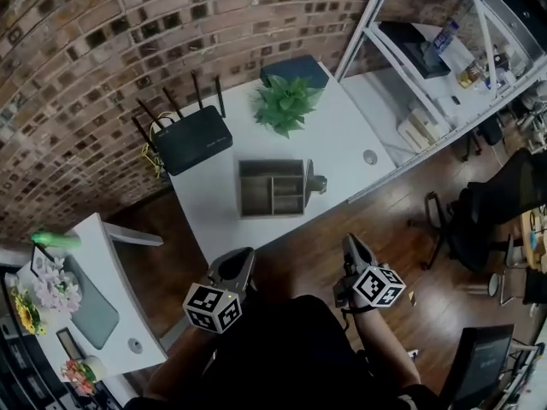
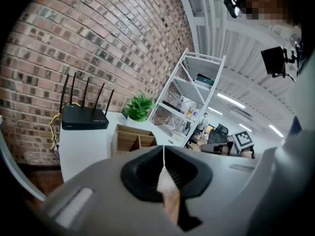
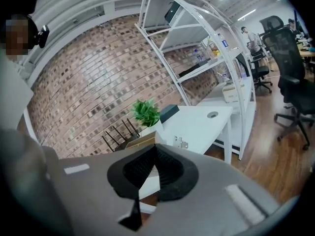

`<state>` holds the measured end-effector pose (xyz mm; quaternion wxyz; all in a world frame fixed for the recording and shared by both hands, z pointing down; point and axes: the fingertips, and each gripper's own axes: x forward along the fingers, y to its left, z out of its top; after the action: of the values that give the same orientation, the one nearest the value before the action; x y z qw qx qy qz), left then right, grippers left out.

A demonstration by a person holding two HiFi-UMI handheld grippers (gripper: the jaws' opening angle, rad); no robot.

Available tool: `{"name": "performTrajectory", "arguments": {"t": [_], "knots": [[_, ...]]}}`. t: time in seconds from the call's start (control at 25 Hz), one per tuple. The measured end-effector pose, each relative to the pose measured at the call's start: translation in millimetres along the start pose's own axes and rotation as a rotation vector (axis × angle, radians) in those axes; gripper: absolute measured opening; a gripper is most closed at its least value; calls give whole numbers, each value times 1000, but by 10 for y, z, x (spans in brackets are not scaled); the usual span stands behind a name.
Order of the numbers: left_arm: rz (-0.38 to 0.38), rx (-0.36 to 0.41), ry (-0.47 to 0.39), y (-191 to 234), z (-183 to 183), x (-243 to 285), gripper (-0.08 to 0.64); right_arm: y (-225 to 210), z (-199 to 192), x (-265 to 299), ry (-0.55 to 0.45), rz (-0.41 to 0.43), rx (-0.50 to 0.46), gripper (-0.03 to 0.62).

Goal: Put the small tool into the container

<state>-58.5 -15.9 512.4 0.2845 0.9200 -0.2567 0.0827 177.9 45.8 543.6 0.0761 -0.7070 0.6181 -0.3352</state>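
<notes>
While the left hand-held gripper (image 1: 244,256) and right hand-held gripper (image 1: 350,243) hover closed, empty, a router (image 1: 193,140) neighbours the container (image 1: 242,188).

Head view: from above, steeply down on white tabletop (image 1: 346,143), left tongs (image 1: 246,259) and right tongs (image 1: 350,244) at frame bottom, short of its near edge. Left gripper view: low, along its tongs, toward brick wall (image 1: 85,49). Right gripper view: low, angled across tabletop. All share router (image 1: 192,139), plant (image 1: 286,102), container (image 1: 272,188).
</notes>
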Motion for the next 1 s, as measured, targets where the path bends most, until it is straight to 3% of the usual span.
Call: {"name": "performTrajectory", "arguments": {"t": [0.24, 0.36, 0.52, 1.0], "knots": [[57, -14, -4, 210, 81, 93, 68, -360, 121, 487, 58, 3, 59, 12], [117, -19, -16, 252, 142, 166, 94, -504, 151, 791, 102, 46, 88, 39], [192, -29, -44, 179, 199, 238, 103, -703, 72, 1145, 179, 101, 129, 114], [343, -41, -64, 73, 177, 239, 104, -1111, -196, 1954, 352, 155, 298, 137]]}}
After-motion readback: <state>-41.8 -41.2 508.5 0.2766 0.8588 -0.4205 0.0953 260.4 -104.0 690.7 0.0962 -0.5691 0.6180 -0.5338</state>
